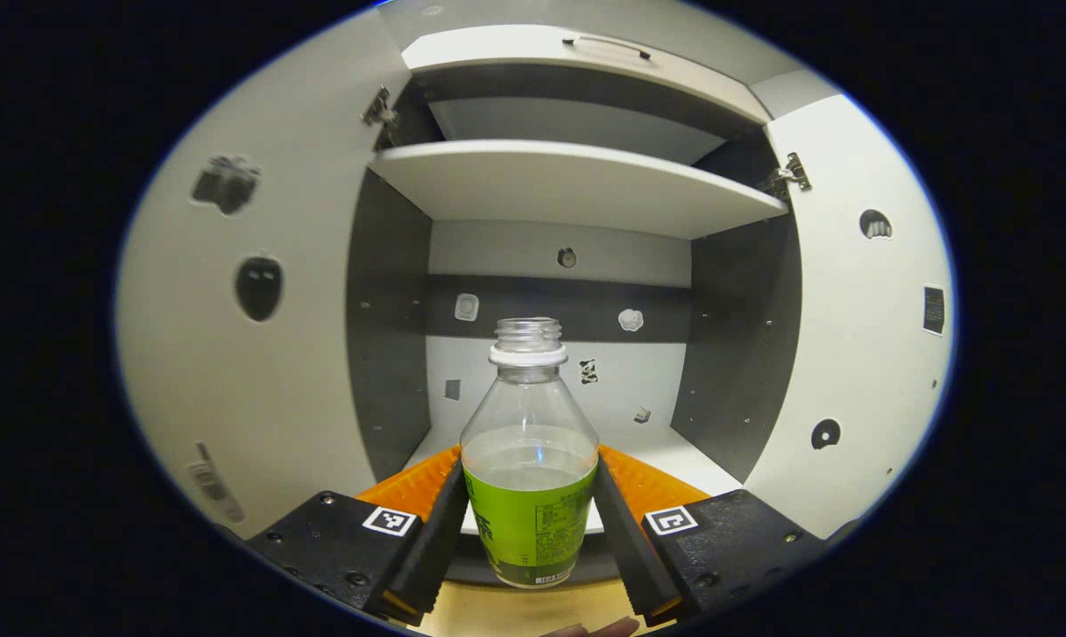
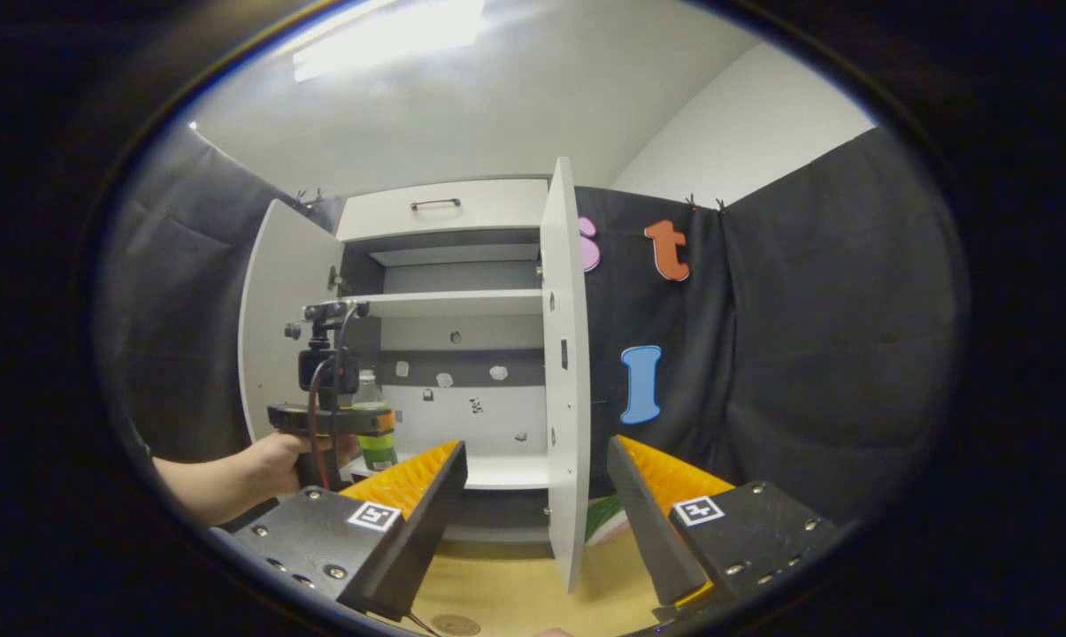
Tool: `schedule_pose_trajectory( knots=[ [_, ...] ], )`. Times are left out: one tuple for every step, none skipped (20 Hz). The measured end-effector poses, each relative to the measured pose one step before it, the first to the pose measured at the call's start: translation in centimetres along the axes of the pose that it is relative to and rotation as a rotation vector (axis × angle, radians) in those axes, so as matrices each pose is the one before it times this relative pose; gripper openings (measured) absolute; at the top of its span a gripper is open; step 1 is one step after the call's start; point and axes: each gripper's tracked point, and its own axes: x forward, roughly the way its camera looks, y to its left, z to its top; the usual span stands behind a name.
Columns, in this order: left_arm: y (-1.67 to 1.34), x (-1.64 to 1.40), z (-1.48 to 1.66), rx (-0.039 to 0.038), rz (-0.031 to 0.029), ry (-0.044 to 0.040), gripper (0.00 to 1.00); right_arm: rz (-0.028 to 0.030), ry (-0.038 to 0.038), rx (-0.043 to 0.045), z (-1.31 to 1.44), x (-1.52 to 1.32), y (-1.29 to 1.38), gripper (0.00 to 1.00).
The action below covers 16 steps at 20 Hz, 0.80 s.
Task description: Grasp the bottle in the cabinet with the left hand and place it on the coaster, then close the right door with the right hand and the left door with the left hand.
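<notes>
your left tongs (image 1: pixel 530 522) grip the bottle (image 1: pixel 529 460) upright at its label, just in front of the open cabinet (image 1: pixel 577 190). your right tongs (image 2: pixel 533 495) hang open, empty, facing the right door (image 2: pixel 563 372).

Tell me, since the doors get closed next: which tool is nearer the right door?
Right. The right tool hangs open just before the right door; the left tool grips the bottle at the cabinet's middle.

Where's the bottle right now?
In the left gripper view, the bottle sits between the left gripper fingers, in front of the open cabinet's lower shelf.
</notes>
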Motion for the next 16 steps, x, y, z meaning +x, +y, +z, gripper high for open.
schedule_pose_trajectory(
  knots=[
    [0.049,-1.641,0.29,-0.00625,0.00561,-0.00468,0.79,0.01178,-0.00074,0.00011,0.059,-0.482,0.003,0.96],
    [0.094,-1.655,0.206,-0.01012,0.00376,-0.00738,0.79,0.01145,-0.00266,0.0073,0.162,-0.456,0.134,0.96],
    [-0.09,-1.407,0.181,-0.01113,-0.00028,-0.00616,0.79,0.01197,-0.00153,0.0097,0.125,-0.457,0.038,0.96],
    [-0.024,-1.437,-0.171,-0.00563,0.00214,0.00023,0.79,0.01093,0.00199,0.0075,-0.161,-0.417,0.036,0.96],
    [0.165,-1.267,-0.254,-0.00003,0.00846,0.00168,0.79,0.00916,0.00424,0.00065,-0.212,-0.405,-0.053,0.96],
    [-0.127,-1.277,-0.251,0.00193,-0.00177,-0.00461,0.79,0.00834,0.00294,-0.00868,-0.156,-0.377,-0.019,0.96],
    [-0.133,-1.007,-0.197,0.00419,0.0027,-0.00992,0.79,0.00505,0.00237,-0.0152,-0.153,-0.24,-0.103,0.96],
    [0.098,-1.057,-0.525,0.00341,0.00823,-0.00838,0.79,0.00527,0.00344,-0.01479,-0.197,-0.289,-0.126,0.96],
    [-0.098,-0.894,-0.507,0.00142,0.00394,-0.00481,0.77,0.00692,0.00434,-0.01006,-0.249,-0.338,0.001,0.96],
    [-0.129,-0.781,-0.7,0.00195,0.00296,-0.00609,0.79,0.00461,0.00792,-0.00087,-0.284,-0.236,0.002,0.96],
    [-0.167,-0.64,-0.397,-0.00404,0.00203,-0.02929,0.79,0.00357,0.00807,0.00542,-0.37,-0.286,-0.067,0.96],
    [-0.093,-0.319,-0.102,-0.00848,0.00437,-0.03961,0.81,0.00348,0.00667,0.00577,-0.288,-0.12,0.02,0.96],
    [-0.049,-0.379,-0.178,-0.00482,0.00326,-0.04278,0.8,-0.00103,0.0061,0.00374,-0.364,-0.002,-0.112,0.96],
    [0.01,-0.613,-0.805,0.003,0.00952,-0.02569,0.79,-0.00106,0.00759,-0.00208,-0.406,-0.029,-0.058,0.96],
    [-0.06,-0.56,-1.292,0.00462,0.00686,0.00337,0.79,-0.00574,0.00918,-0.00713,-0.536,0.071,-0.107,0.96],
    [-0.31,-0.557,-1.908,0.00098,-0.00119,0.02058,0.79,-0.00732,0.00726,-0.00901,-0.464,0.017,-0.152,0.96]
  ],
)
